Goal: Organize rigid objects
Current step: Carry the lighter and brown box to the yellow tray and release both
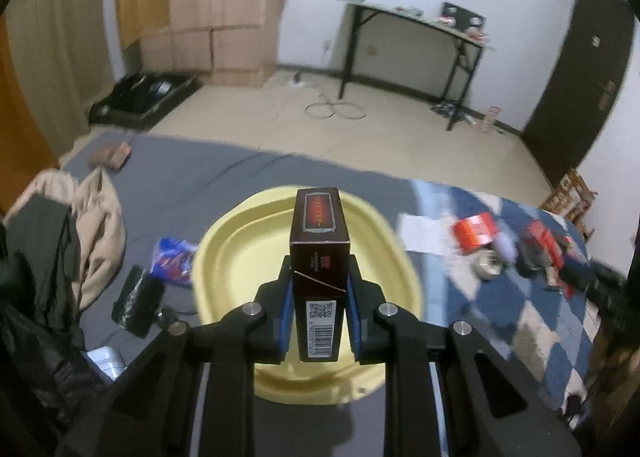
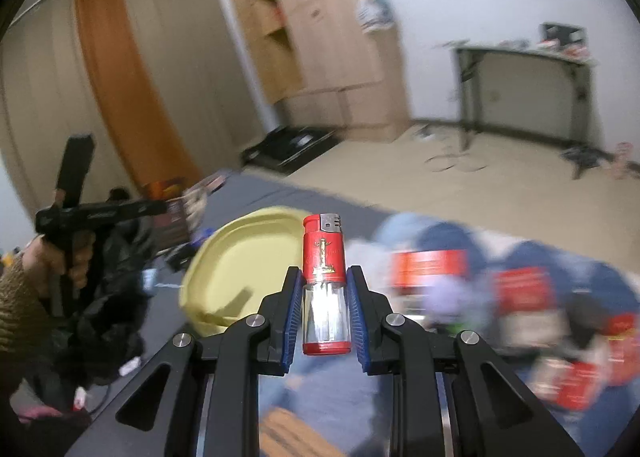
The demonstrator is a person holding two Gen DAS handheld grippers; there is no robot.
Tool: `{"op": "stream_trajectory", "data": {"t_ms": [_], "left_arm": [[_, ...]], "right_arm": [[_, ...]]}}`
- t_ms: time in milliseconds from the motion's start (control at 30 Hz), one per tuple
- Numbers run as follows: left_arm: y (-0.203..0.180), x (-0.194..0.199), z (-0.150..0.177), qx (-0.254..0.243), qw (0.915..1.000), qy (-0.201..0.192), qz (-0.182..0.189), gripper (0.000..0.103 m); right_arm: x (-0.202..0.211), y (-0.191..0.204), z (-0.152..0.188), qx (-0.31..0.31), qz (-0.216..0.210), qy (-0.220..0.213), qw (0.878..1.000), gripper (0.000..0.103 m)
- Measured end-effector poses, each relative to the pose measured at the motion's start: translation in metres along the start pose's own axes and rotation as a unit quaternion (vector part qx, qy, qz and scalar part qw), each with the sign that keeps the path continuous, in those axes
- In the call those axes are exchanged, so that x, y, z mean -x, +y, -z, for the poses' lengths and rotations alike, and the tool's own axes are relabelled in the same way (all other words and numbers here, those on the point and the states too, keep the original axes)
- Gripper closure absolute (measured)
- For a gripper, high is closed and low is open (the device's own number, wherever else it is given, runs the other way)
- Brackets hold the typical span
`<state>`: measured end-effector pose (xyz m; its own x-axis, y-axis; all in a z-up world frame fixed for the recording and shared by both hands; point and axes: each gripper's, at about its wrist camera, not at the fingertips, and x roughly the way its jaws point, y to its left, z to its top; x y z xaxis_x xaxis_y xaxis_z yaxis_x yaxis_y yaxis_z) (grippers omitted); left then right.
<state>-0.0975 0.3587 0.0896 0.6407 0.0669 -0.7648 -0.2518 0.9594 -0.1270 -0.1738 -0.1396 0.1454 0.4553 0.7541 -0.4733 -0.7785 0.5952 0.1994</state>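
My left gripper (image 1: 319,269) is shut on a dark brown cigarette box (image 1: 318,257) with a barcode, held above the yellow basin (image 1: 240,257) on the bed. My right gripper (image 2: 323,277) is shut on a red lighter (image 2: 323,257) with a clear lower body, held above the bed, to the right of the yellow basin (image 2: 240,265). The left gripper (image 2: 176,217) with its box also shows at the left of the right wrist view, held by a hand. Red boxes (image 1: 476,231) and small items lie on the blue checked blanket (image 1: 520,317) at the right.
Clothes (image 1: 60,237), a blue wrapper (image 1: 172,261) and a black object (image 1: 138,301) lie left of the basin. A brown box (image 1: 112,155) sits at the bed's far left corner. Beyond the bed are the floor, a wardrobe (image 1: 208,5), a black table (image 1: 416,37) and a dark door (image 1: 584,69).
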Motion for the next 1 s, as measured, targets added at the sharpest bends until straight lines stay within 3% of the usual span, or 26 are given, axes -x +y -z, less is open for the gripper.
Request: {"op": "stream_trajectory", "data": {"t_ms": [100, 233, 333, 567, 700, 833, 867, 900, 933, 1000], "left_arm": [[0.022, -0.04, 0.007, 0.036, 0.9989, 0.029, 0.005, 0.079], [0.028, -0.082, 0.011, 0.047, 0.997, 0.054, 0.028, 0.079], [0.04, -0.111, 0.009, 0.052, 0.9955, 0.072, -0.032, 0.079], [0.052, -0.144, 0.001, 0.073, 0.9943, 0.075, -0.022, 0.079], [0.062, -0.149, 0.005, 0.091, 0.993, 0.074, -0.012, 0.078], [0.068, -0.156, 0.01, 0.1, 0.991, 0.086, -0.019, 0.074], [0.068, -0.152, 0.011, 0.102, 0.9902, 0.091, -0.027, 0.063], [0.065, -0.14, 0.011, 0.103, 0.991, 0.08, -0.028, 0.051], [0.062, -0.128, 0.012, 0.102, 0.9925, 0.063, -0.025, 0.044], [0.053, -0.097, 0.013, 0.104, 0.9937, 0.029, -0.03, 0.013]], "right_arm": [[-0.074, 0.038, 0.003, 0.013, -0.04, 0.05, 0.998, 0.081], [-0.161, 0.069, 0.009, 0.038, -0.048, 0.116, 0.991, 0.081], [-0.22, 0.079, 0.009, 0.061, -0.024, 0.168, 0.984, 0.081], [-0.29, 0.097, -0.006, 0.083, 0.018, 0.203, 0.976, 0.081], [-0.307, 0.107, 0.005, 0.102, 0.032, 0.226, 0.968, 0.081], [-0.315, 0.114, 0.004, 0.117, 0.038, 0.221, 0.967, 0.079], [-0.317, 0.116, 0.002, 0.121, 0.037, 0.222, 0.967, 0.077], [-0.319, 0.119, 0.002, 0.123, 0.036, 0.222, 0.967, 0.063], [-0.313, 0.119, -0.001, 0.12, 0.034, 0.216, 0.968, 0.042], [-0.294, 0.117, -0.009, 0.103, 0.012, 0.19, 0.976, 0.011]]}}
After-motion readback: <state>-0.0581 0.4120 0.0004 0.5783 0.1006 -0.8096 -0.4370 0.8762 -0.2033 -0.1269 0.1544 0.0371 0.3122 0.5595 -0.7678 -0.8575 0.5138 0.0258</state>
